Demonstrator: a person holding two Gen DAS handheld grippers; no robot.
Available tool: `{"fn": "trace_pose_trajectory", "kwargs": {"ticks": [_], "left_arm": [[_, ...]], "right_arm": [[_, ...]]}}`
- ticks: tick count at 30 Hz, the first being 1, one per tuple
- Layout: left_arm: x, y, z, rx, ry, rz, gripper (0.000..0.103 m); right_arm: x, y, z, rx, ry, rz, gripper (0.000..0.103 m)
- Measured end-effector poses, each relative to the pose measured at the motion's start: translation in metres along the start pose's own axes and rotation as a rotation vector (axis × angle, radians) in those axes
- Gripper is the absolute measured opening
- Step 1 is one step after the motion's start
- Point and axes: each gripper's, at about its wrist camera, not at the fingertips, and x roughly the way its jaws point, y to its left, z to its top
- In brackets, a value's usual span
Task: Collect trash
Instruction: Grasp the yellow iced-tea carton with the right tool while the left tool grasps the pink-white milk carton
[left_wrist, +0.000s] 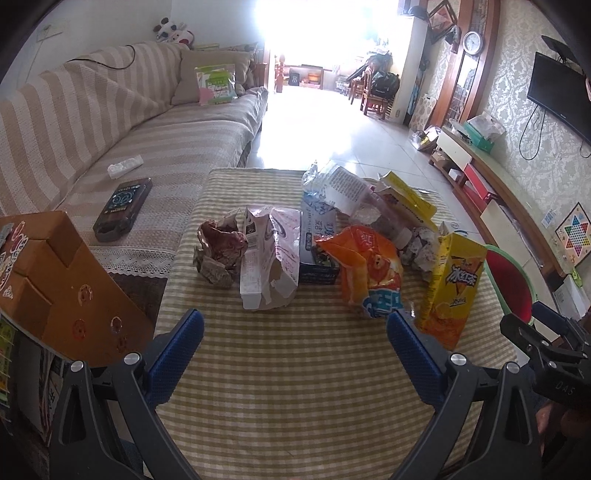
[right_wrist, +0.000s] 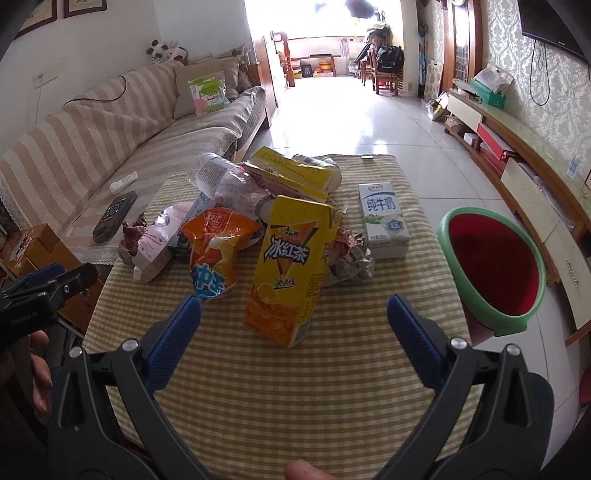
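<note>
Trash is piled on a checked tablecloth (left_wrist: 295, 387) (right_wrist: 295, 387). A yellow iced-tea carton (left_wrist: 452, 288) (right_wrist: 291, 269) stands nearest. Beside it lie an orange snack bag (left_wrist: 369, 269) (right_wrist: 218, 251), a torn pink carton (left_wrist: 267, 262) (right_wrist: 155, 243), crumpled wrappers (left_wrist: 218, 251) (right_wrist: 351, 254), a clear plastic bottle (left_wrist: 343, 188) (right_wrist: 225, 181), a flat yellow box (left_wrist: 406, 195) (right_wrist: 291, 170) and a white milk carton (right_wrist: 384, 221). My left gripper (left_wrist: 295, 325) hovers open in front of the pile. My right gripper (right_wrist: 293, 306) is open just short of the tea carton.
A red bin with a green rim (right_wrist: 495, 269) (left_wrist: 511, 284) stands off the table's right edge. A striped sofa (left_wrist: 110, 122) (right_wrist: 92, 140) with a dark box (left_wrist: 122, 208) lies left. A cardboard box (left_wrist: 66, 291) sits at the near left. A TV cabinet (right_wrist: 517, 155) runs along the right wall.
</note>
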Motion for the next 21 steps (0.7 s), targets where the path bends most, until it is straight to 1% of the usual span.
{"fn": "trace_pose_trajectory", "kwargs": {"ticks": [4, 7, 10, 12, 13, 17, 18, 20, 21], "left_arm": [[0.031, 0.004, 0.014, 0.022, 0.035, 0.049, 0.095], [0.056, 0.01, 0.024, 0.009, 0.068, 0.033, 0.095], [0.077, 0.011, 0.031, 0.024, 0.093, 0.035, 0.094], [0.09, 0.01, 0.035, 0.039, 0.11, 0.033, 0.092], [0.095, 0.009, 0.036, 0.051, 0.117, 0.041, 0.088], [0.11, 0.005, 0.038, 0.092, 0.137, 0.078, 0.078], [0.112, 0.005, 0.038, 0.1, 0.141, 0.088, 0.077], [0.117, 0.005, 0.037, 0.11, 0.147, 0.095, 0.076], [0.12, 0.006, 0.037, 0.112, 0.154, 0.094, 0.072]], "right_arm": [[0.027, 0.0, 0.0, 0.026, 0.052, -0.006, 0.099], [0.044, 0.002, -0.001, 0.037, 0.079, -0.007, 0.099], [0.058, 0.005, -0.001, 0.036, 0.101, -0.018, 0.099], [0.066, 0.006, -0.002, 0.035, 0.115, -0.027, 0.099], [0.07, 0.006, -0.003, 0.039, 0.121, -0.025, 0.098], [0.085, 0.006, -0.003, 0.04, 0.148, -0.036, 0.085], [0.088, 0.007, -0.004, 0.039, 0.159, -0.036, 0.08], [0.093, 0.007, -0.005, 0.046, 0.171, -0.037, 0.077], [0.094, 0.007, -0.006, 0.045, 0.174, -0.04, 0.074]]}}
